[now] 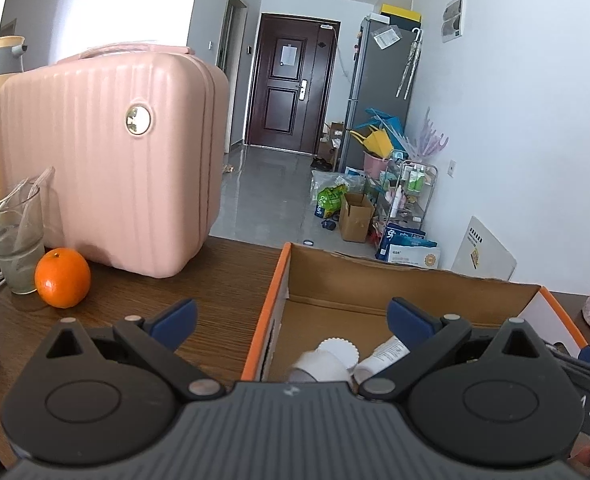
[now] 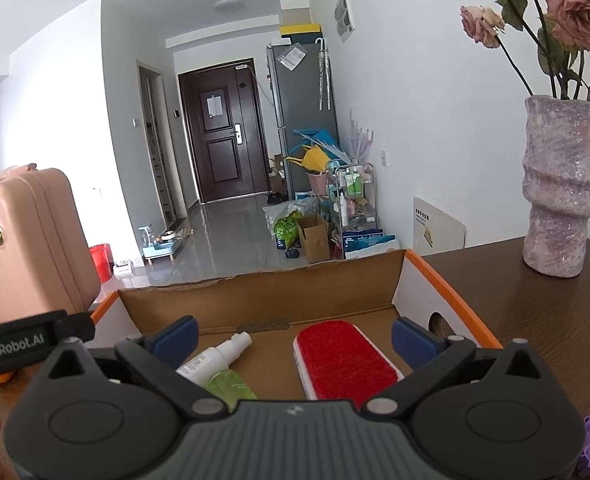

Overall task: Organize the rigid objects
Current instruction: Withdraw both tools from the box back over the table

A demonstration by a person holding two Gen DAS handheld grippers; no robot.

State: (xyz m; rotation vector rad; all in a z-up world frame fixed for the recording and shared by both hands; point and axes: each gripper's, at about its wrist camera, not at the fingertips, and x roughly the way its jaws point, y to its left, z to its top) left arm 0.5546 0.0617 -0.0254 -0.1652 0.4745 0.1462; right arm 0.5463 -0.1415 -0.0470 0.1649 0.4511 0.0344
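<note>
Dark wooden table (image 1: 215,280) fills the foreground, with a hallway, a brown door and a grey fridge beyond. Near the table's far edge stands an open cardboard box (image 1: 375,276) with orange trim.

Left gripper (image 1: 293,316) hangs over the box's left wall, tilted downward, its blue-tipped jaws spread wide and holding nothing. Below it in the box lie a white ridged cap (image 1: 337,350) and a white tube (image 1: 387,354) with print too small to read.

Right gripper (image 2: 295,338) hangs over the same box, also tilted down and wide open. A red lint brush (image 2: 345,360) and a green spray bottle (image 2: 219,368) lie on the box floor between its jaws, untouched. A strap reading "GenRobot.AI" (image 2: 9,350) shows at the left.

A pink ribbed case (image 1: 111,160), an orange (image 1: 62,278) and a glass (image 1: 11,236) stand at the table's left; a mottled vase (image 2: 561,188) of dried roses stands at its right.
</note>
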